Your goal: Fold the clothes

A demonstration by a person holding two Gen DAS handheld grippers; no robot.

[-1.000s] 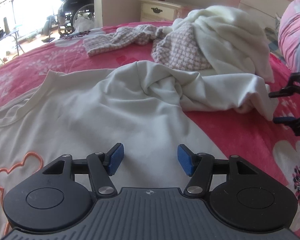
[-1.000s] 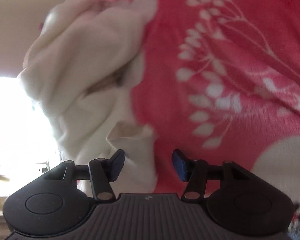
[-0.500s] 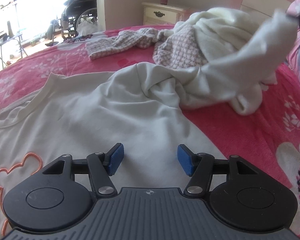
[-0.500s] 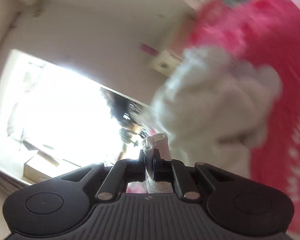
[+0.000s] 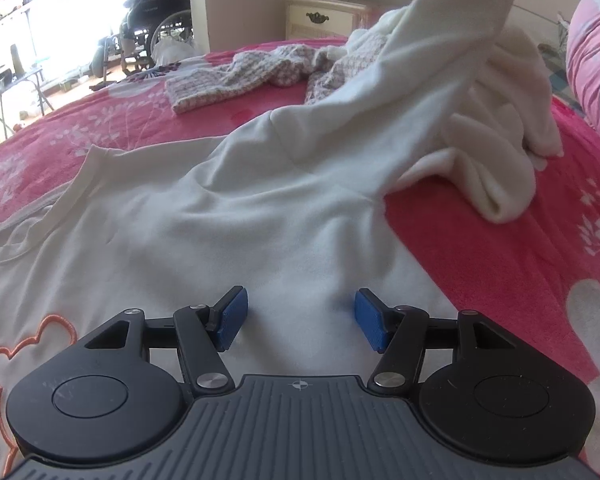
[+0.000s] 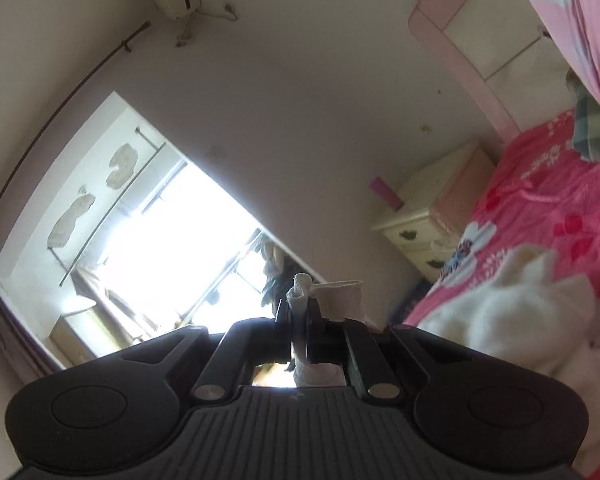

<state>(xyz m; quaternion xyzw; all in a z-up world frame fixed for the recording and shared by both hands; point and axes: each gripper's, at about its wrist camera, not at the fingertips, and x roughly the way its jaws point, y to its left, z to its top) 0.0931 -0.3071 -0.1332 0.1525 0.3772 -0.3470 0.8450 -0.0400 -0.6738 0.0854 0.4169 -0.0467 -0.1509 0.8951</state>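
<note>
A cream sweatshirt (image 5: 228, 232) with an orange bear outline lies spread on the red floral bedspread (image 5: 520, 264). One of its sleeves (image 5: 452, 40) is stretched up toward the top right of the left wrist view. My left gripper (image 5: 298, 316) hovers open over the shirt's body, nothing between its blue pads. My right gripper (image 6: 299, 316) is shut on the sleeve's cuff (image 6: 340, 296), raised high and pointing level at the wall and window. The right gripper itself is out of the left wrist view.
A pink-and-white knitted garment (image 5: 236, 76) and a fluffy cream garment (image 5: 500, 148) lie beyond the shirt. A nightstand (image 5: 324, 20), a pink headboard (image 6: 460, 40), a pink quilt (image 5: 596, 64) at right and a wheelchair (image 5: 152, 28) near the window surround the bed.
My right gripper closed on the sleeve cuff, rose and tilted from facing the bed to facing the wall. The sleeve lifted off the pile and stretched upward. The left gripper stayed put.
</note>
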